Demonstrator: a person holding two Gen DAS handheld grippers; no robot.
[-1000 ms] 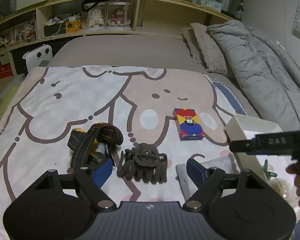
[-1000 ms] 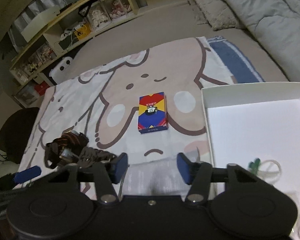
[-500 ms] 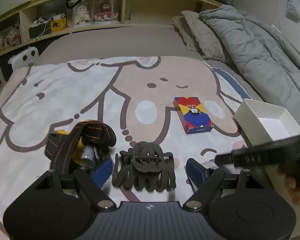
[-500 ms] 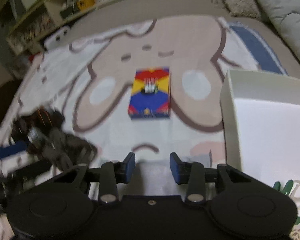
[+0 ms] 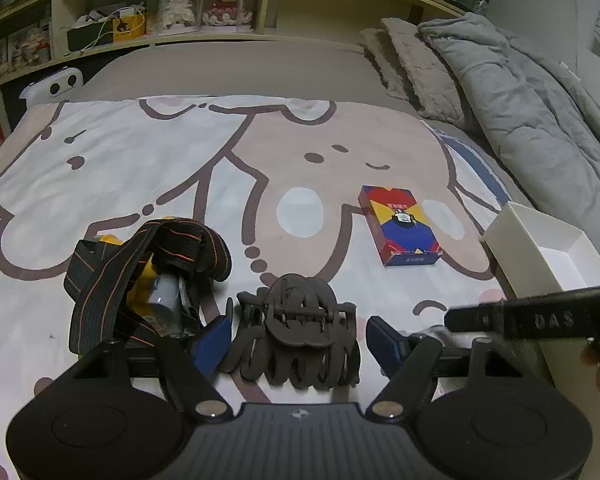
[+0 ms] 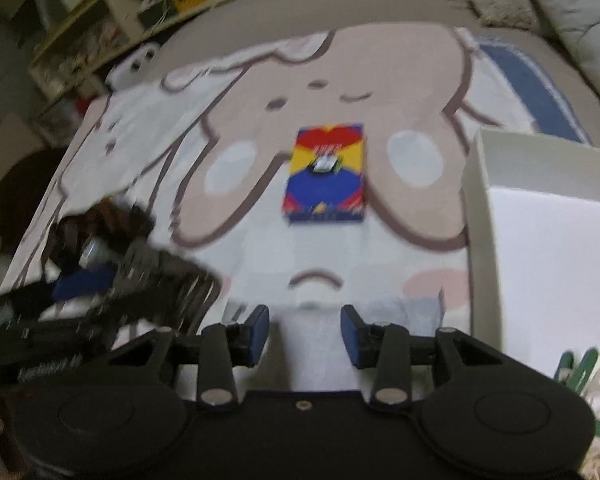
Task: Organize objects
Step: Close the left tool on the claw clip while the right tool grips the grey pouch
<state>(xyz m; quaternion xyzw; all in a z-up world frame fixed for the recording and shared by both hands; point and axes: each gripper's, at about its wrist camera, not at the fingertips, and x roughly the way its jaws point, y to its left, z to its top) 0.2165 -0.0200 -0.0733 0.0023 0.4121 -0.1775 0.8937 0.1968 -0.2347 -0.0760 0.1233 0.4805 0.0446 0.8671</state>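
The left claw (image 5: 296,340) is held open astride the dark brown plastic claw hair clip (image 5: 298,340) on the cartoon-printed blanket (image 5: 140,168) of the bed; its jaws have just been closing, yet the blue pads (image 5: 210,344) are not seen to press on the clip. The right claw (image 6: 304,330) is narrowed around a pale folded cloth or packet (image 6: 320,332), blurred; whether it is gripped cannot be told. The white open cardboard box (image 5: 540,240) lies near on the right, a green-and-cream item already inside. A colourful card box (image 5: 400,226) and a strapped yellow headlamp (image 5: 148,276) are left on the blanket. For a sound pick, the left pads should be closed squarely on the clip's body, not its teeth, and kept clear of the headlamp strap.
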